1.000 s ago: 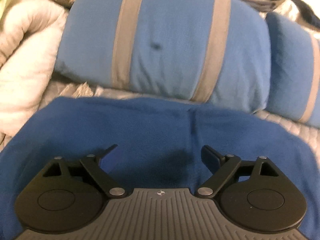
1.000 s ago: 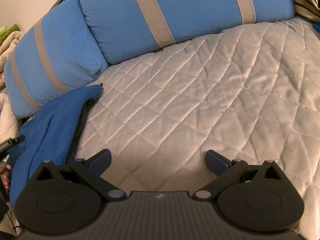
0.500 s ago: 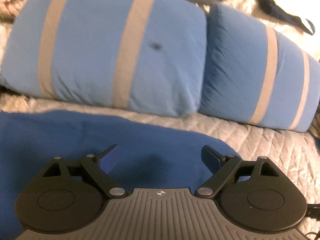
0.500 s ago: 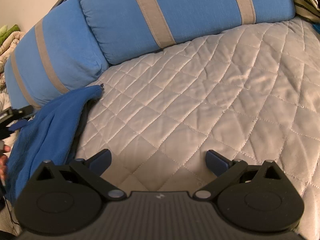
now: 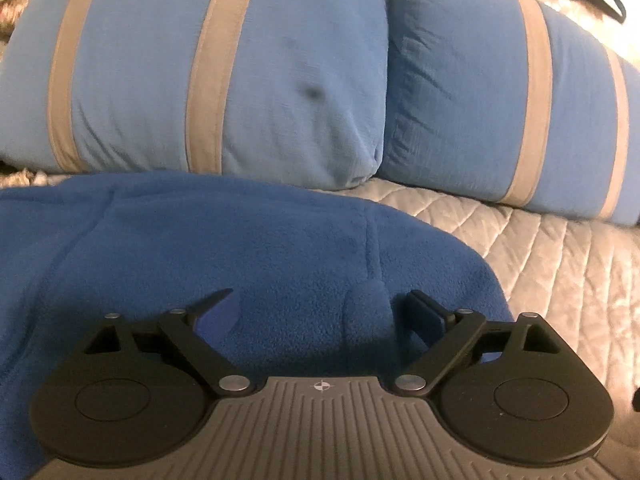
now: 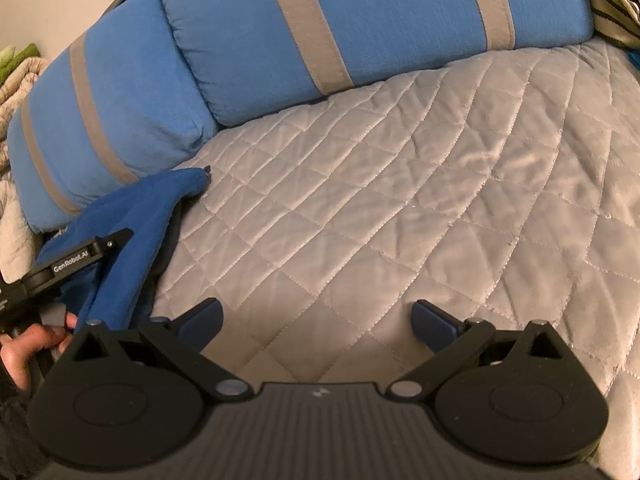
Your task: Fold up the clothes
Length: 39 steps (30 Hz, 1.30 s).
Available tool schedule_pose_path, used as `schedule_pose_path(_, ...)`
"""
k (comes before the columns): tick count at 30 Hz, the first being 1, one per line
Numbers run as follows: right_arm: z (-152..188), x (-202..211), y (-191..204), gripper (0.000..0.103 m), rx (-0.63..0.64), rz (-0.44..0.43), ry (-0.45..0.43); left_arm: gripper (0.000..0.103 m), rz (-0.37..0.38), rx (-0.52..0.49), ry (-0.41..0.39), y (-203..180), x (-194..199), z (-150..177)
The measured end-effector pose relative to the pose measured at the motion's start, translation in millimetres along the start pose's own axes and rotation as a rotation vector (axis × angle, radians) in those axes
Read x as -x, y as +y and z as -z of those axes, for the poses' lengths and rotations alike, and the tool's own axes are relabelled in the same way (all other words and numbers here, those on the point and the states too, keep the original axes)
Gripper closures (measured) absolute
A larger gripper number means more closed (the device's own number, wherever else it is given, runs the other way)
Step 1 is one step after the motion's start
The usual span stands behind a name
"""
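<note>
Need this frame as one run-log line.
left gripper: open, over dark blue fleece garment | right gripper: open, over grey quilted bedcover, empty | fold: not started

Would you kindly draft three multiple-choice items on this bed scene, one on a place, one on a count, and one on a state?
1. Where does the dark blue fleece garment lie?
A. On top of the pillows
B. On the quilt, in front of the pillows
C. Hanging off a chair

2. How many blue pillows with grey stripes show in the right wrist view?
A. Two
B. Four
C. One

3. How does the right gripper stand?
A. Shut on the garment
B. Shut on a pillow
C. Open over bare quilt

Key: 1 B, the fleece rests on the grey quilt below the pillows. 2 A, one pillow sits beside another pillow. 3 C, its jaws are spread apart with only quilt between them.
</note>
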State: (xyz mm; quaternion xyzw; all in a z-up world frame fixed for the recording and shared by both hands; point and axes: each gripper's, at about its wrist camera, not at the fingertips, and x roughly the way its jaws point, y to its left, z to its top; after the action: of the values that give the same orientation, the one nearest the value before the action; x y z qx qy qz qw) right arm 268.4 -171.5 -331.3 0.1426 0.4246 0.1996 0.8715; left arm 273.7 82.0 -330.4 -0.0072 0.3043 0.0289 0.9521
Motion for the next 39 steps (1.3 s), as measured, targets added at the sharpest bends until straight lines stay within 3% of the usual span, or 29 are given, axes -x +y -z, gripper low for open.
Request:
schedule_pose_path(8,-0.4,0.1,2.9,0.001,0.019,0.000,0.005,0.009,-0.015,-0.013,-0.011,-0.4,1.9,-2.6)
schedule_pose_path(12,-1.9,7.3,3.6,0.001,0.020,0.007,-0.012,0.009,-0.063,-0.045,-0.029,-4.0,15.9,-3.5)
schedule_pose_path(18,-4.8,30.5,4.0,0.001,0.038,0.001,-0.074,0.009,0.003,-0.105,-0.036,-5.9,53.2,-14.4)
schedule_pose_path(25,-10.2,84.3,-5.8,0.001,0.069,-0.080,-0.205,0.009,0.118,-0.115,-0.125,23.3,144.3,-41.3)
schedule_pose_path(32,-26.9,157.3,0.6,0.001,0.151,-0.047,-0.185,0.009,0.113,-0.142,-0.165,59.9,238.5,-77.9)
schedule_pose_path(39,-48.8,256.4,18.0,0.001,0.196,-0.069,-0.229,0.009,0.128,-0.186,-0.227,64.4,321.6,-109.3)
